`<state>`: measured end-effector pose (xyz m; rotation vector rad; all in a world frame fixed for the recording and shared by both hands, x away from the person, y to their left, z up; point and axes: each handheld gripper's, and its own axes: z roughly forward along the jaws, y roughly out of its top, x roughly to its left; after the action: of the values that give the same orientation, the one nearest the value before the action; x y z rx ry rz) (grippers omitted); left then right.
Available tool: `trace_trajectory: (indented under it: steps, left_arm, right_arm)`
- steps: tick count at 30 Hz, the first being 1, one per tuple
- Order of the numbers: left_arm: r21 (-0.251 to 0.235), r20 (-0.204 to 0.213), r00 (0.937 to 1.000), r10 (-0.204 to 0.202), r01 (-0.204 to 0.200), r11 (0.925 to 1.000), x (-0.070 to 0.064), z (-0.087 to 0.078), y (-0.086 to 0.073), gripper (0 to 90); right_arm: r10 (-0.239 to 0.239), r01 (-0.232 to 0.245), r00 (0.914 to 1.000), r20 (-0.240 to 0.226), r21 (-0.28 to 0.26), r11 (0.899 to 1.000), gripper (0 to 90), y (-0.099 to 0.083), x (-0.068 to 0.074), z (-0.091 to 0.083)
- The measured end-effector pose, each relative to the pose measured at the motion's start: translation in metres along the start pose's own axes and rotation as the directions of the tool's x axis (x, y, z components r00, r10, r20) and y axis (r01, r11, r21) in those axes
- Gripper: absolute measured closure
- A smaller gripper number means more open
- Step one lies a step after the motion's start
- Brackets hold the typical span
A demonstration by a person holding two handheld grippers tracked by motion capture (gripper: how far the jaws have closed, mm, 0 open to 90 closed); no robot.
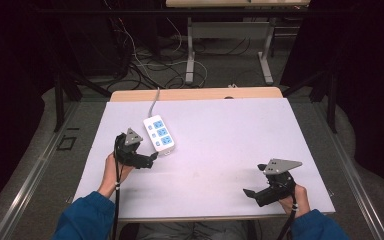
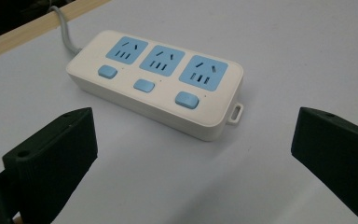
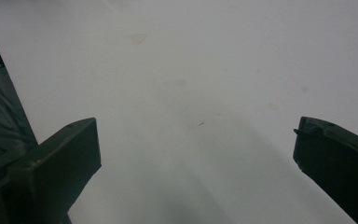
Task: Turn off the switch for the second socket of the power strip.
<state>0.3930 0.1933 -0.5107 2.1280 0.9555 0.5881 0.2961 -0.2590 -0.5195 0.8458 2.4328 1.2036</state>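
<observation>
High view, left to right. The left sleeve (image 1: 87, 215), blue, enters from the bottom edge and angles up toward the middle of the table's left half. The left hand (image 1: 114, 170) wraps the rear of the left gripper (image 1: 152, 159), forearm low over the table (image 1: 220, 130), with a black cable (image 1: 116, 200) trailing back along the wrist. The gripper points rightward and slightly away from the person, its grey plate (image 1: 133, 136) uppermost. Its jaws are spread wide and empty, their tips just short of the near end of the strip (image 1: 159, 133).

The strip is white, with three blue sockets and three blue switches in a row. It lies flat on the table's left half, long axis running away from the person, and its grey cord (image 1: 154, 101) leaves over the far edge. In the left gripper view the strip (image 2: 158, 79) lies ahead of and between the two open jaws, touching neither.

At the right, the right hand (image 1: 294, 199) holds the right gripper (image 1: 254, 189) near the table's front right corner, pointing leftward, well apart from the strip. Its jaws are likewise spread; in the right gripper view they frame bare table (image 3: 191, 84) and grip nothing.
</observation>
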Motion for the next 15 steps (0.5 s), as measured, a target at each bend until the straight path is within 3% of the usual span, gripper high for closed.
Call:
trace_trajectory:
  steps: [3, 11, 15]
  left_arm:
    - [0.004, 0.005, 1.0000, 0.001, -0.001, 1.0000, 0.001, 0.005, 0.004, 0.2]
    - [0.018, 0.004, 1.0000, -0.001, 0.001, 0.9998, 0.006, 0.018, 0.012, 0.2]
    - [0.016, 0.003, 1.0000, -0.001, 0.001, 0.9999, 0.010, 0.023, 0.016, 0.0]
  right_arm:
    - [-0.002, 0.003, 0.9999, -0.014, 0.024, 1.000, 0.0, 0.001, 0.001, 0.000]
    - [0.004, -0.004, 1.0000, 0.008, 0.002, 1.000, 0.0, 0.000, 0.001, 0.000]
    - [-0.004, 0.004, 1.0000, -0.008, 0.019, 1.000, 0.1, 0.001, 0.001, 0.000]
